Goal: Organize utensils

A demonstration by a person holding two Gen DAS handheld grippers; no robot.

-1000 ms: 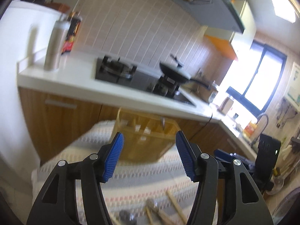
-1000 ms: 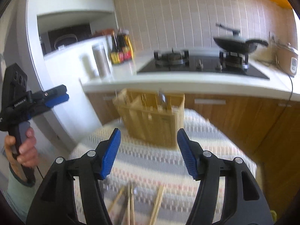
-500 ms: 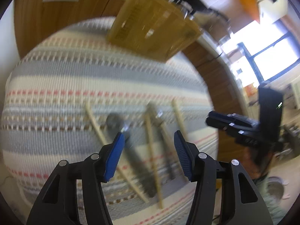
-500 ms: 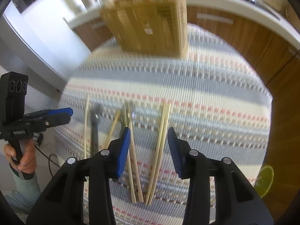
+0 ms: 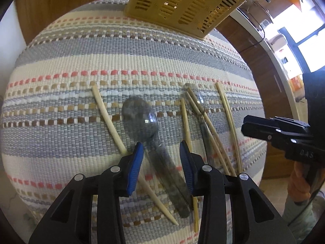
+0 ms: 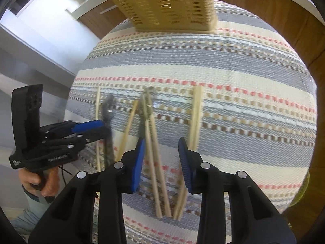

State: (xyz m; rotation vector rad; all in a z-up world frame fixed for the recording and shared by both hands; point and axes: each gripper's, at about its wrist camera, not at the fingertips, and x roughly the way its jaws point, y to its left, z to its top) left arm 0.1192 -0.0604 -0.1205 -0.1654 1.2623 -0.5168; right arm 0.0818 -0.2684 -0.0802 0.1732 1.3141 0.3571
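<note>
Two grippers point steeply down at a striped woven mat (image 5: 142, 46) on which the utensils lie loose.

Left gripper (image 5: 161, 150): its jaws have just been closing and now stand partly apart. The handle of a dark spoon (image 5: 142, 120) runs between the blue pads, which do not press on it (a gap shows on both sides). The spoon's bowl lies just beyond the fingertips. One pale chopstick (image 5: 107, 118) passes under the left pad, and another single chopstick (image 5: 185, 122) lies by the right pad.

Right gripper (image 6: 161, 148): its jaws have likewise just been closing and stand partly apart, gripping nothing. A crossed pair of chopsticks (image 6: 151, 134) lies just inside the left pad; a second pair (image 6: 196, 109), side by side, runs just behind the right pad. Whether either pad touches wood cannot be told.

Further out in the left wrist view, a second spoon (image 5: 203, 122) lies tangled under the crossed chopsticks.

At the far edge of the mat stands the slotted yellow utensil basket (image 5: 182, 2), well apart from all utensils. Wooden cabinet fronts (image 5: 61, 4) lie beyond it.
</note>
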